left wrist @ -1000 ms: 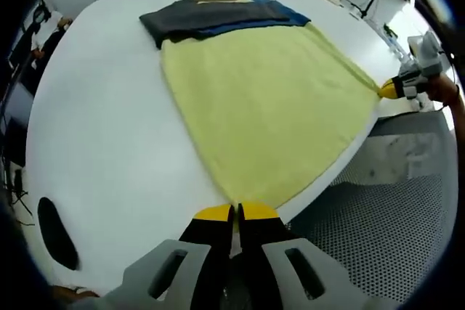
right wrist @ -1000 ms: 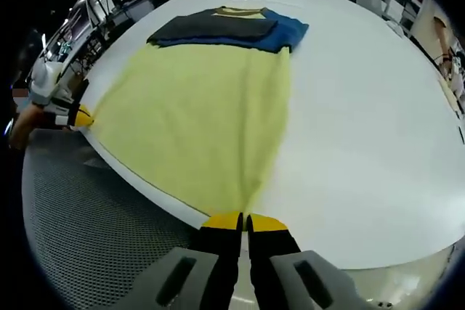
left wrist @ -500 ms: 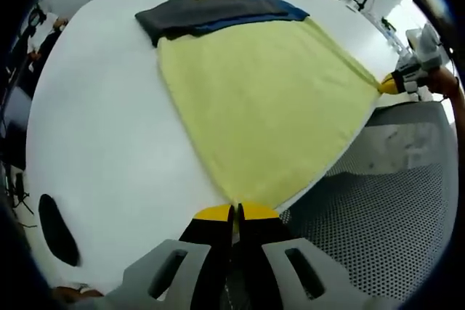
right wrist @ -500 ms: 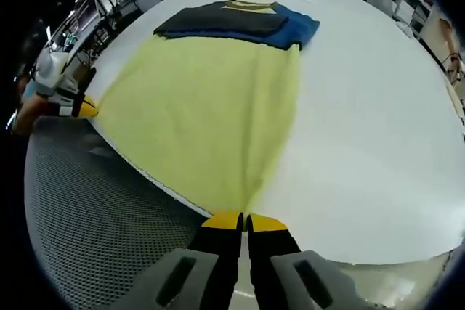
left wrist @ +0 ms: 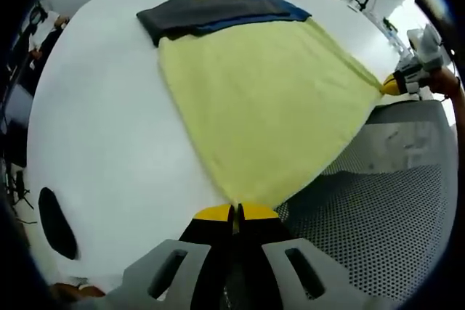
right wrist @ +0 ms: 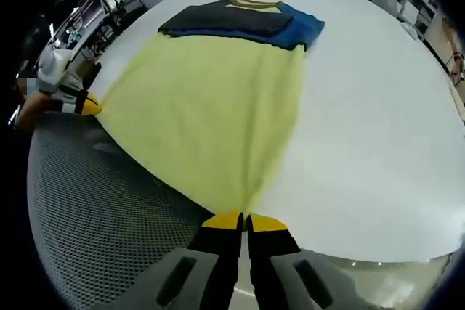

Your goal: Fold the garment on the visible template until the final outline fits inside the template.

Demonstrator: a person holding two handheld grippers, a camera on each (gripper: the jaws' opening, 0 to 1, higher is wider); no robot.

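Two grippers are seen pinching the near hem of a pale yellow garment [left wrist: 261, 99] spread over a white round table [left wrist: 102, 128]. In the left gripper view, the left gripper [left wrist: 234, 213] is closed on one hem corner at the table's near edge, its yellow-tipped jaws pressed together with cloth between them; the right gripper [left wrist: 392, 86] is seen at the far right, clamped on the other corner, held by a hand [left wrist: 445, 88]. In the right gripper view, the right gripper [right wrist: 243, 221] is likewise clenched on its corner, and the left gripper [right wrist: 86, 105] appears at the left edge, gripping the opposite corner. The hem is stretched taut between them, slightly overhanging the table edge above a grey perforated floor [right wrist: 94, 223]. The garment's far end is covered by folded dark grey and blue clothing [right wrist: 243, 23]. A dark oval mark [left wrist: 55, 221] is seen on the table at the left. Desks and equipment are visible beyond the table.
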